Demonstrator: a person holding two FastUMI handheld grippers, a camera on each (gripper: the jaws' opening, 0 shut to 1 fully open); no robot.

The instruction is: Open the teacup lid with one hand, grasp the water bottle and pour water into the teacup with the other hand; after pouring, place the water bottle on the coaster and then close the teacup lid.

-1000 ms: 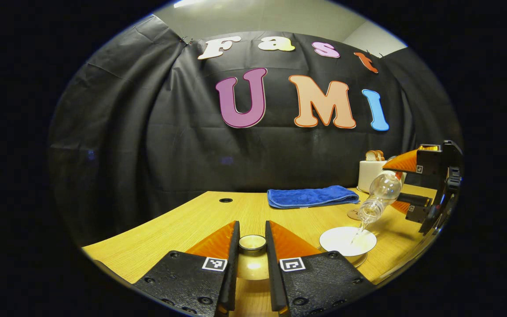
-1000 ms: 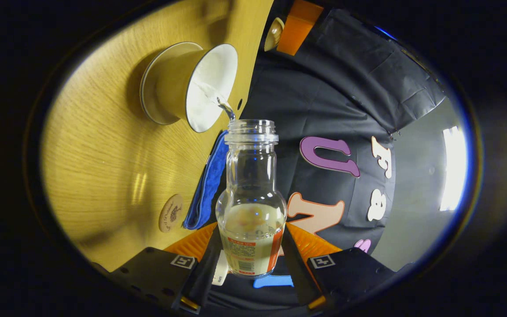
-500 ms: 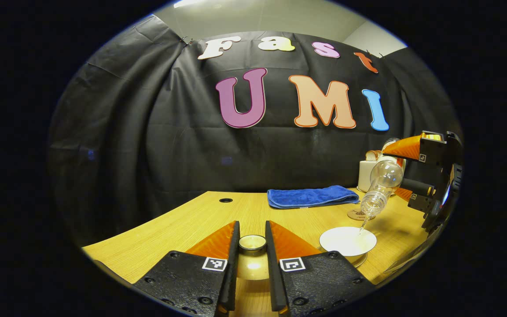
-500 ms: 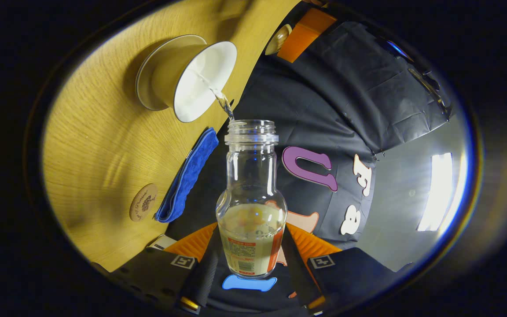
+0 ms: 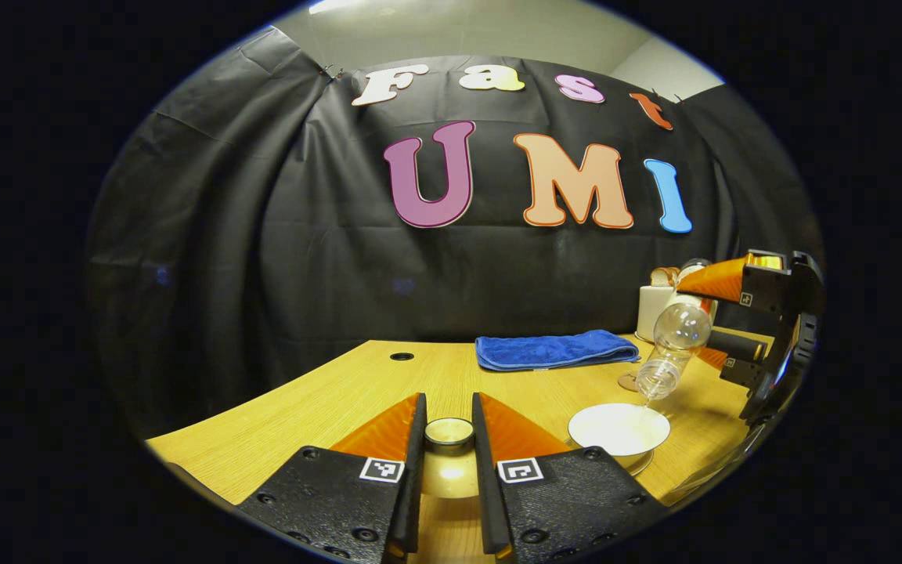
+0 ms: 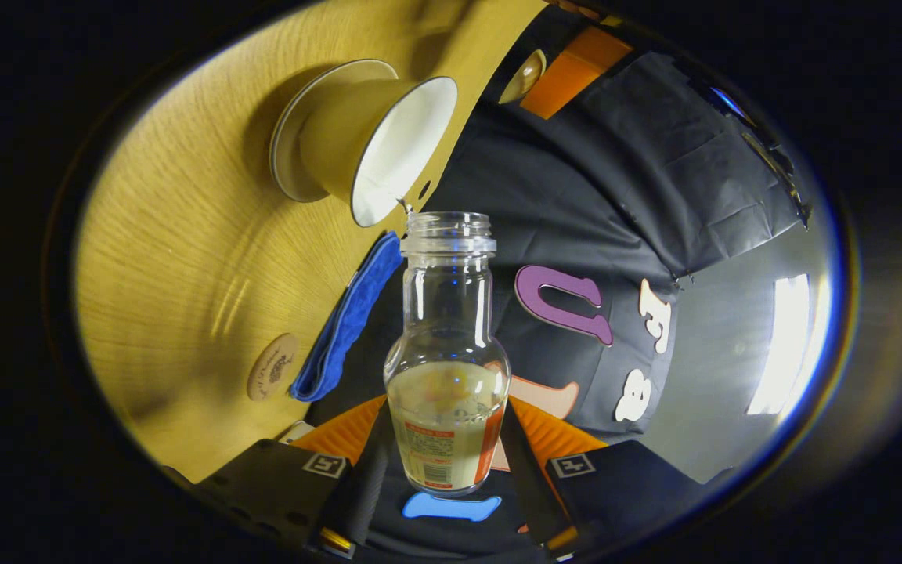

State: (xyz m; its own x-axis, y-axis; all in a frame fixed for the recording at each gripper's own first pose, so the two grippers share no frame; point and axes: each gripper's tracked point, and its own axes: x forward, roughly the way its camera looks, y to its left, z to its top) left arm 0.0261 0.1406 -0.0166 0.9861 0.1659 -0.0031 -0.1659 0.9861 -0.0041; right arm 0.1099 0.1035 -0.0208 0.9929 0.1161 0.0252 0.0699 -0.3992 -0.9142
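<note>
Pouring: our right gripper [image 6: 445, 439] fingers pinch clear glass water bottle [image 6: 448, 352], mouth at rim of white lidless teacup [image 5: 618, 428] on tabletop [image 5: 318, 407]. Left gripper [image 5: 449, 439] fingers pinch small round cream teacup lid [image 5: 449, 432]. Risk: mouth so close to rim, water may spill onto tabletop.

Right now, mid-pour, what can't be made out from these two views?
- Water level in the teacup: left gripper view too shallow; right gripper view's rim angle hides it.
- Lid beneath its knob: left gripper fingers cover it.
- Coaster print: too small.
- Water bottle base: right gripper hides it.
</note>
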